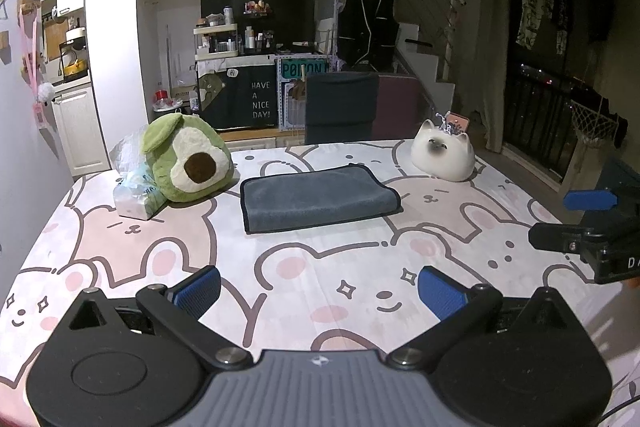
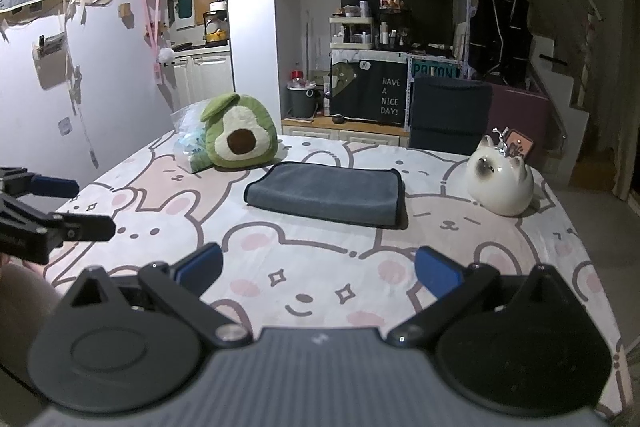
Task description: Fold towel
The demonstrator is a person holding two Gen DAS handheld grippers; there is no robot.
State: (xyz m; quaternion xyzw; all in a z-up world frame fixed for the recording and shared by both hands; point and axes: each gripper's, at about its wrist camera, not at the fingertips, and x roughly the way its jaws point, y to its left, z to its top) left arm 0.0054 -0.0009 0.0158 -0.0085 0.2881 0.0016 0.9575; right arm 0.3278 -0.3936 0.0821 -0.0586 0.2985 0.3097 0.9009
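Observation:
A grey towel (image 1: 316, 198) with a dark edge lies folded into a flat rectangle on the bunny-print tablecloth (image 1: 280, 267), towards the far middle. It also shows in the right wrist view (image 2: 328, 194). My left gripper (image 1: 320, 291) is open and empty, hovering over the near part of the table, well short of the towel. My right gripper (image 2: 319, 273) is open and empty too, also short of the towel. Each gripper shows at the edge of the other's view, the right gripper (image 1: 576, 223) at right and the left gripper (image 2: 76, 207) at left.
A green avocado plush (image 1: 188, 163) and a plastic bag (image 1: 134, 187) lie left of the towel. A white ceramic cat (image 1: 442, 155) stands at the far right. A dark chair (image 1: 340, 107) stands behind the table. A wall is at left.

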